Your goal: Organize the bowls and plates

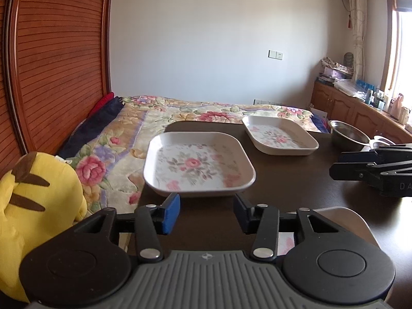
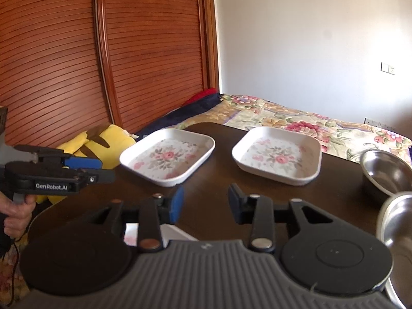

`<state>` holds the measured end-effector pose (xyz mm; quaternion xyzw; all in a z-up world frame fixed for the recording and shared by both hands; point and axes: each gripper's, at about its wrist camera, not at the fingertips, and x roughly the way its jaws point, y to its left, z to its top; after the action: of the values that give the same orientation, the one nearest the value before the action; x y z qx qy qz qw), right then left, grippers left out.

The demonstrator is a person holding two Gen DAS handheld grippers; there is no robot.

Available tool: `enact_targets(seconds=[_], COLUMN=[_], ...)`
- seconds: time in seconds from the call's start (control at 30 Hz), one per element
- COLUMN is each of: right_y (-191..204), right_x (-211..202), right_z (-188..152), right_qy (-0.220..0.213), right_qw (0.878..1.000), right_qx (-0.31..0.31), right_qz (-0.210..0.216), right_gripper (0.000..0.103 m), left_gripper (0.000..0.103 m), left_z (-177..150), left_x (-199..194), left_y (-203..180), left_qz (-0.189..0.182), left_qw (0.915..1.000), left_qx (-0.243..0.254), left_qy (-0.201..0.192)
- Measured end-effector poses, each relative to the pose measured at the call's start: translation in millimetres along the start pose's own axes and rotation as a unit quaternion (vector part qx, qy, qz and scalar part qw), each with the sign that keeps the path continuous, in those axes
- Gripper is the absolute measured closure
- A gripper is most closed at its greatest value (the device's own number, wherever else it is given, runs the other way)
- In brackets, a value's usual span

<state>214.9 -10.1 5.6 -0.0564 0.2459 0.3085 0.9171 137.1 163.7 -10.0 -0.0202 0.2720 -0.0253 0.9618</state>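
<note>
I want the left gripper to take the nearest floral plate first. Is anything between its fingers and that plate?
Nothing visible is. The left gripper is open, and only bare dark table lies between it and the near floral plate.

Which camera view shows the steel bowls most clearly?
The right wrist view: both steel bowls appear large at its right edge. The left wrist view shows one bowl farther off, the other mostly hidden.

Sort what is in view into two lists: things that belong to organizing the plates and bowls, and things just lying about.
Part of the job:
- near floral plate
- far floral plate
- far steel bowl
- near steel bowl
- third plate, partly hidden under the left gripper

Just lying about:
- yellow plush toy
- floral bedspread
- dark clothes
</note>
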Motion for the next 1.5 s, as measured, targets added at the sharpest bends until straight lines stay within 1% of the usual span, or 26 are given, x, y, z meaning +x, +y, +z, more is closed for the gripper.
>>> enact_targets(seconds=[0.13, 0.2, 0.57, 0.93, 1.07, 1.17, 1.23, 1.3, 1.37, 1.43, 1.5], right_y=[0, 0, 6, 3, 1, -1, -1, -1, 0, 1, 2], right_x=[18, 28, 70, 106, 115, 121, 124, 125, 127, 127, 128], right_z=[9, 14, 33, 40, 39, 38, 39, 39, 39, 40, 41], right_qy=[0.009, 0.014, 0.034, 0.069, 0.079, 0.087, 0.089, 0.09, 0.093, 0.094, 0.096], right_qw=[1.0, 1.0, 0.999, 0.997, 0.996, 0.996, 0.995, 0.995, 0.995, 0.994, 0.994], right_qx=[0.001, 0.003, -0.003, 0.002, 0.003, 0.007, 0.009, 0.01, 0.008, 0.005, 0.001], right_qz=[0.006, 0.009, 0.018, 0.03, 0.033, 0.037, 0.039, 0.042, 0.044, 0.048, 0.049], right_gripper=[0.062, 0.058, 0.058, 0.058, 0.059, 0.066, 0.066, 0.068, 0.07, 0.074, 0.074], left_gripper=[0.05, 0.049, 0.049, 0.05, 0.055, 0.059, 0.06, 0.065, 0.066, 0.07, 0.074], left_z=[8, 13, 30, 34, 33, 32, 32, 32, 32, 32, 31], left_x=[10, 15, 47, 76, 86, 91, 93, 95, 95, 96, 97], left_y=[10, 14, 43, 64, 69, 71, 72, 73, 73, 72, 72], left_qz=[0.001, 0.002, 0.003, 0.004, 0.006, 0.005, 0.006, 0.006, 0.006, 0.005, 0.004], left_qw=[1.0, 1.0, 1.0, 1.0, 0.9998, 0.9997, 0.9997, 0.9996, 0.9996, 0.9995, 0.9995], left_qx=[0.002, 0.003, 0.003, -0.007, -0.011, -0.015, -0.019, -0.022, -0.024, -0.025, -0.025], left_qy=[-0.003, -0.005, -0.004, 0.004, 0.012, 0.016, 0.016, 0.016, 0.016, 0.018, 0.021])
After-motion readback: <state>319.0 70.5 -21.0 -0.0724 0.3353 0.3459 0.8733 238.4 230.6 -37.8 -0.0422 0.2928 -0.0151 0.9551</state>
